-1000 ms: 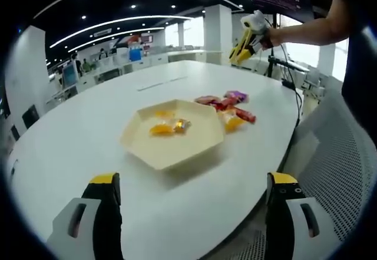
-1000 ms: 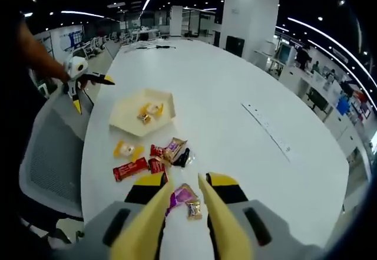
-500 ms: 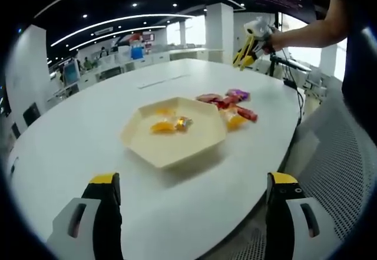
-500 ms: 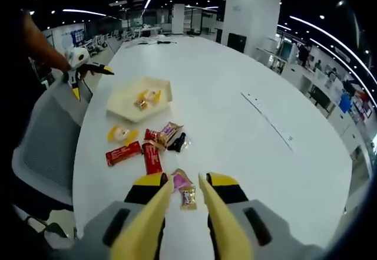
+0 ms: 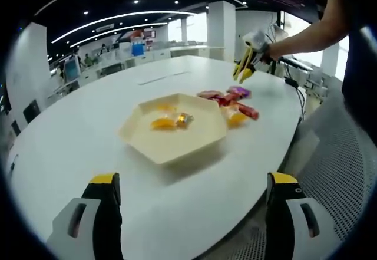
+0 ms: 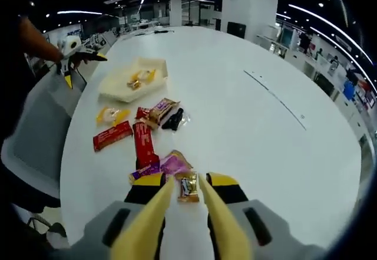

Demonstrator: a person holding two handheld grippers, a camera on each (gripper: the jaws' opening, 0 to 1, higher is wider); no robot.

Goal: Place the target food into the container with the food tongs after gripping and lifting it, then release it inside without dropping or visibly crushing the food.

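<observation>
between tongs (image 6: pixel 184 190), small candy (image 6: pixel 188 186)

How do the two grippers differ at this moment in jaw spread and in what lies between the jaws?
The left gripper has its jaws spread wide, with bare white table between them; the right gripper carries yellow tongs nearly closed, a small wrapped candy between the tips. The left gripper faces the cream tray; the right gripper faces loose snacks. Both have yellow-tipped black jaws.
</observation>
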